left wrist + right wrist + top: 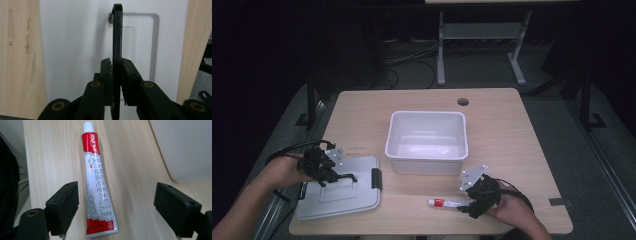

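High view first: taking the white tub (pixel 427 142) at the middle of the worktop (pixel 512 130) as my landmark, I see the grey lid (pixel 339 197) lying flat to the tub's left and nearer me, its dark latch (pixel 376 178) on the edge facing the tub. My left tool (pixel 343 176) sits over that lid, and in the left gripper view it is pinching the lid's thin black handle (pixel 117 37), which stands upright between the pads. Just in front of the tub, on its right side, lies the red-and-white tube (pixel 447 202), cap pointing left. My right tool (pixel 117 207) has its jaws spread, the tube's crimped end between them beside the left pad.
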Available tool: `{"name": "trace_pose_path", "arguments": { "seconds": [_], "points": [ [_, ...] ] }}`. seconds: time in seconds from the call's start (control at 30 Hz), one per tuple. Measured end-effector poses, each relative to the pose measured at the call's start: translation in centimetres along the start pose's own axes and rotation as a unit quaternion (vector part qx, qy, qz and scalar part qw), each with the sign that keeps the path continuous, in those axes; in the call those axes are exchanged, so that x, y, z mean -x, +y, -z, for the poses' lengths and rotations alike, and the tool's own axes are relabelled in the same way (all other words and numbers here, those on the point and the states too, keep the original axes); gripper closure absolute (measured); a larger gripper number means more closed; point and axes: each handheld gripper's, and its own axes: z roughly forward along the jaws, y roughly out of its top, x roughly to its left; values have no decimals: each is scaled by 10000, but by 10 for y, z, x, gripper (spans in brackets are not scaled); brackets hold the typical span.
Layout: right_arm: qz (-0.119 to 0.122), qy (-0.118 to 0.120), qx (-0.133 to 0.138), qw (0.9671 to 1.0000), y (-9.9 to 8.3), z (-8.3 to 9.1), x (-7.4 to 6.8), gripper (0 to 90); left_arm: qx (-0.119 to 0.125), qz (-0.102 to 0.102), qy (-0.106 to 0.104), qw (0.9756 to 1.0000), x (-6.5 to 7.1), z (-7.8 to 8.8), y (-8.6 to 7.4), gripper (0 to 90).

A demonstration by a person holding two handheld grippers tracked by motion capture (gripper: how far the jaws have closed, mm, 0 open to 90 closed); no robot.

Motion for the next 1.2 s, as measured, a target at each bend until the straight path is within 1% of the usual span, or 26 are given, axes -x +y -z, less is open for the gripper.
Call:
{"name": "trace_pose_path", "arguments": {
  "seconds": [0.03, 0.07, 0.1, 0.17, 0.23, 0.3, 0.33, 0.4, 0.5, 0.57, 0.73, 0.8, 0.9, 1.0, 1.03, 1.07, 1.1, 1.13, 1.2],
  "points": [
    [0, 0, 0, 10000, 0, 0, 0, 197, 22, 3, 34, 10000, 0, 2, 0, 791],
    [18, 0, -22, 10000, 2, 0, 0, 199, 49, 25, 61, 10000, -1, 4, -1, 769],
    [43, 13, -36, 10000, 3, 0, -1, 204, 48, 43, 60, 10000, -1, 5, -1, 746],
    [132, 24, -90, 9999, 7, 0, -1, 214, 33, 16, 59, 10000, -1, 6, -1, 744],
    [164, 72, -131, 9998, 10, -1, -2, 223, 30, 25, 80, 10000, -1, 5, 0, 723],
    [202, 100, -238, 9995, 13, -2, -3, 229, 51, 45, 84, 9999, -1, 5, 0, 703],
    [242, 164, -306, 9991, 17, -3, -3, 240, 34, 22, 91, 9999, -1, 5, 0, 683],
    [288, 183, -337, 9988, 19, -3, -3, 252, 44, 34, 104, 9999, -1, 4, 1, 678],
    [345, 278, -392, 9982, 24, -4, -3, 270, 44, 42, 119, 9999, -1, 5, 1, 652],
    [384, 332, -477, 9976, 27, -4, -3, 295, 68, 44, 144, 9999, -2, 6, 1, 641],
    [481, 453, -568, 9962, 36, -8, -3, 344, 94, 65, 185, 9998, -1, 8, 0, 610],
    [495, 498, -705, 9950, 40, -11, -4, 365, 96, 73, 174, 9998, 0, 8, -1, 611],
    [554, 571, -788, 9937, 44, -15, -4, 390, 108, 72, 185, 9997, 0, 8, -2, 608],
    [653, 650, -892, 9917, 48, -21, -5, 439, 144, 94, 198, 9997, 0, 9, -4, 601],
    [683, 658, -890, 9915, 49, -22, -5, 453, 144, 98, 208, 9996, 0, 9, -4, 598],
    [674, 722, -916, 9909, 50, -24, -5, 486, 149, 110, 207, 9996, 0, 9, -4, 594],
    [674, 722, -916, 9909, 50, -24, -5, 486, 143, 96, 216, 9996, 1, 9, -5, 594],
    [696, 738, -1003, 9898, 50, -27, -5, 504, 144, 109, 232, 9996, 1, 9, -5, 579],
    [701, 746, -1028, 9894, 49, -28, -5, 519, 158, 134, 232, 9995, 1, 9, -6, 576]
  ]
}}
